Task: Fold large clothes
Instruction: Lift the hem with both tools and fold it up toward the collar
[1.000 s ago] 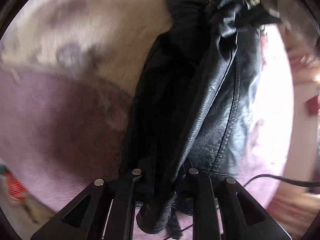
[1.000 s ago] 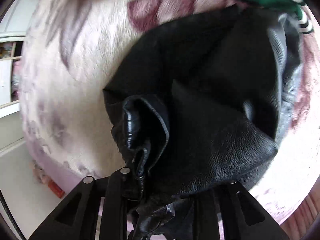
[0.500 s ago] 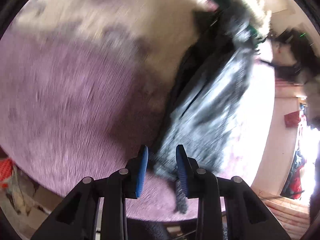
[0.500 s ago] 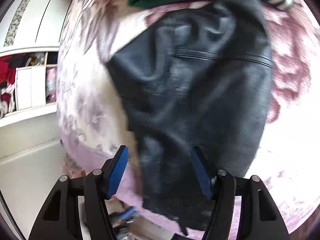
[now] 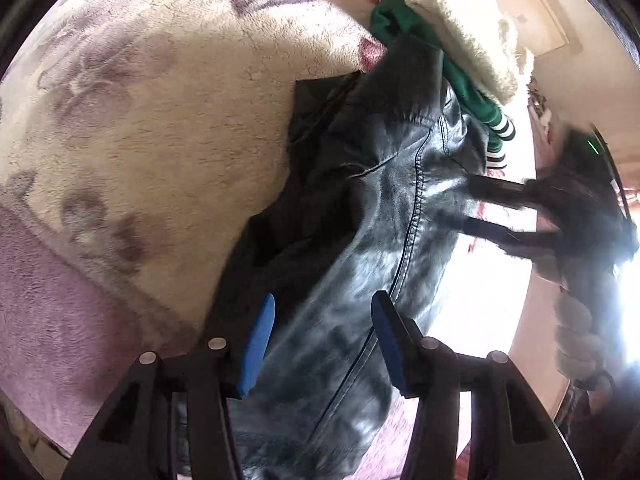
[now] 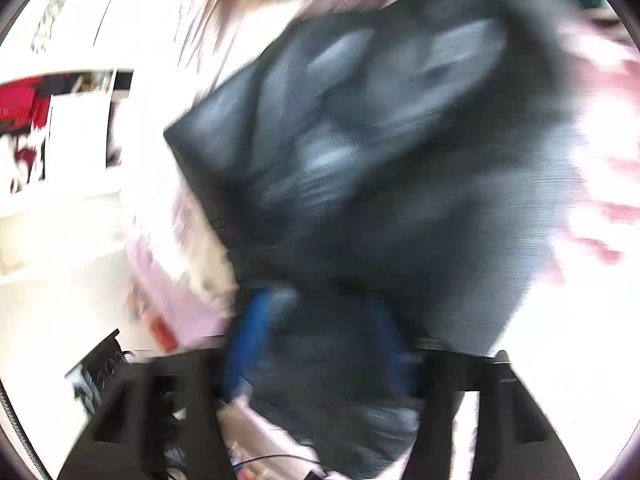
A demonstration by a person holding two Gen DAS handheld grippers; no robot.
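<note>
Black leather jacket (image 5: 384,216) lying lengthwise on a plush cream-and-mauve flowered blanket (image 5: 160,128), its far end touching a green knit garment with striped cuffs (image 5: 472,96), on which rests a cream fleecy item (image 5: 464,28). The leather shows a stitched seam and broad glossy creases; it is judged heavy, fairly stiff and smooth-surfaced, likely to hold a fold by its own weight yet to slide between pads if pinched on a single flat layer. Seams, hem edges and the collar, where layers double, appear the surest places to take hold.

Left gripper (image 5: 320,340): its jaws have just been opening and now stand apart, blue pads clear on both sides, the near end of the jacket lying beneath and between them without being pressed. Right gripper (image 6: 320,344): heavily blurred in its own view, its jaws have also just been opening; blue pads show wide apart with dark leather between them, apparently released. In the left wrist view its dark fingers (image 5: 500,192) reach in at the jacket's right edge.

Containers: none on the blanket. A white shelf unit (image 6: 80,128) beside the bed holds red and dark items too blurred to identify.
</note>
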